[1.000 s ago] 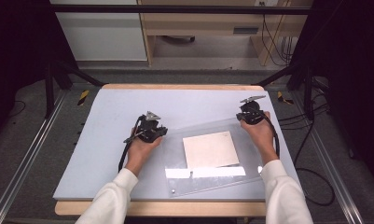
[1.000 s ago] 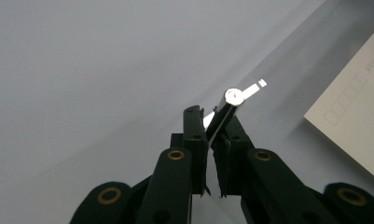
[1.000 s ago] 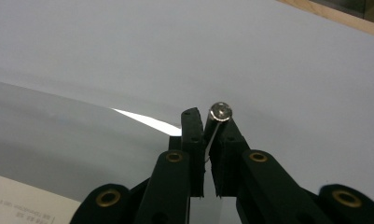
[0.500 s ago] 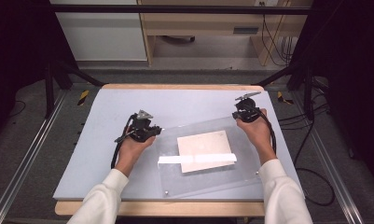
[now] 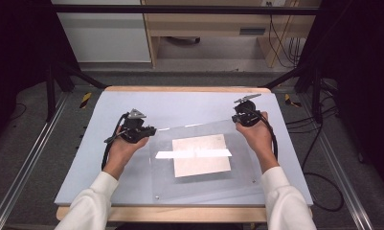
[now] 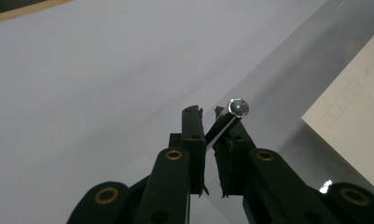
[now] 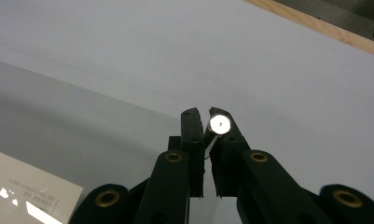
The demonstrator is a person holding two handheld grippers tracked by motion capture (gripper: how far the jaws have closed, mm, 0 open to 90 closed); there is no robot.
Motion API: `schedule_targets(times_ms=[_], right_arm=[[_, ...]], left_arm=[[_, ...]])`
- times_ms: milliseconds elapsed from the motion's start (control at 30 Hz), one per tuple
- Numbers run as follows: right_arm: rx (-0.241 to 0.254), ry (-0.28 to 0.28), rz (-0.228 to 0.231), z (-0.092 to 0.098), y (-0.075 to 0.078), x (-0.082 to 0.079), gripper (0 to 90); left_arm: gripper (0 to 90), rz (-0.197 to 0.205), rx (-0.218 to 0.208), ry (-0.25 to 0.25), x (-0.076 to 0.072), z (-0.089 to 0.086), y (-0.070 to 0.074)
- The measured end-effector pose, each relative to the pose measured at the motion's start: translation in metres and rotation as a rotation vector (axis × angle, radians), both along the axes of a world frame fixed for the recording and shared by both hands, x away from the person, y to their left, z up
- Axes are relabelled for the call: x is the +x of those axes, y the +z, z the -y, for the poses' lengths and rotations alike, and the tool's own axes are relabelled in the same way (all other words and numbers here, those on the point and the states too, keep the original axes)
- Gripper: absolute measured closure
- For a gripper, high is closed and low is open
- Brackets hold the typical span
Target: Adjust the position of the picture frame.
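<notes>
Above the desk [image 5: 108, 143], a clear acrylic panel [image 5: 204, 167] hangs tilted, its far edge raised. The left gripper [image 5: 141, 132] is clenched on the panel's far left corner beside a metal standoff [image 6: 238, 108]; the right gripper [image 5: 247, 117] grasps the far right corner likewise. A pale sheet [image 5: 201, 154] lies at the panel's middle.

Paper [image 5: 200, 154] under clear sheet [image 5: 237, 184], on table [image 5: 180, 103]
</notes>
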State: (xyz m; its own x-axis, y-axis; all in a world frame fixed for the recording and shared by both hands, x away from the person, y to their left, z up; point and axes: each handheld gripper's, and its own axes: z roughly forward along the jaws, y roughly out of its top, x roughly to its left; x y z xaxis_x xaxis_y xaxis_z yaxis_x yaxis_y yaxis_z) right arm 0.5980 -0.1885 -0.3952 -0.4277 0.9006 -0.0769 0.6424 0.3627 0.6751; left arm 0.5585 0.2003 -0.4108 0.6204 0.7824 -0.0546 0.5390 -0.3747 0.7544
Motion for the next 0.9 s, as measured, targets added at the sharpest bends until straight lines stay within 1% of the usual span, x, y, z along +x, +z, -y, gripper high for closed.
schedule_targets(times_ms=[167, 267, 300, 367, 400, 533, 633, 767, 900], right_arm=[[0.004, 0.002, 0.001, -0.005, 0.006, -0.005, 85.0], [0.007, -0.004, -0.001, -0.008, 0.007, -0.007, 84.9], [0.008, -0.013, -0.007, -0.010, 0.007, -0.009, 84.9], [0.022, -0.022, -0.011, -0.012, 0.005, -0.012, 84.7], [0.017, -0.023, -0.015, -0.013, 0.004, -0.014, 84.7], [0.022, -0.026, -0.027, -0.020, 0.000, -0.021, 84.8], [0.031, -0.029, -0.027, -0.025, -0.002, -0.024, 84.8], [0.032, -0.030, -0.034, -0.033, -0.005, -0.030, 84.7], [0.031, -0.022, -0.040, -0.041, -0.009, -0.032, 84.8]], left_arm=[[81.9, -0.002, 0.006, -0.017, 0.002, -0.007, 0.006], [81.9, -0.006, 0.009, -0.027, 0.003, -0.010, 0.008], [81.9, -0.010, 0.017, -0.037, 0.004, -0.012, 0.008], [81.9, -0.012, 0.017, -0.041, 0.005, -0.014, 0.008], [81.9, -0.016, 0.023, -0.055, 0.005, -0.017, 0.008], [81.8, -0.019, 0.031, -0.058, 0.004, -0.025, 0.008], [81.7, -0.020, 0.036, -0.060, 0.004, -0.028, 0.009], [81.6, -0.028, 0.047, -0.067, 0.005, -0.039, 0.009], [81.6, -0.034, 0.042, -0.060, 0.007, -0.044, 0.007]])
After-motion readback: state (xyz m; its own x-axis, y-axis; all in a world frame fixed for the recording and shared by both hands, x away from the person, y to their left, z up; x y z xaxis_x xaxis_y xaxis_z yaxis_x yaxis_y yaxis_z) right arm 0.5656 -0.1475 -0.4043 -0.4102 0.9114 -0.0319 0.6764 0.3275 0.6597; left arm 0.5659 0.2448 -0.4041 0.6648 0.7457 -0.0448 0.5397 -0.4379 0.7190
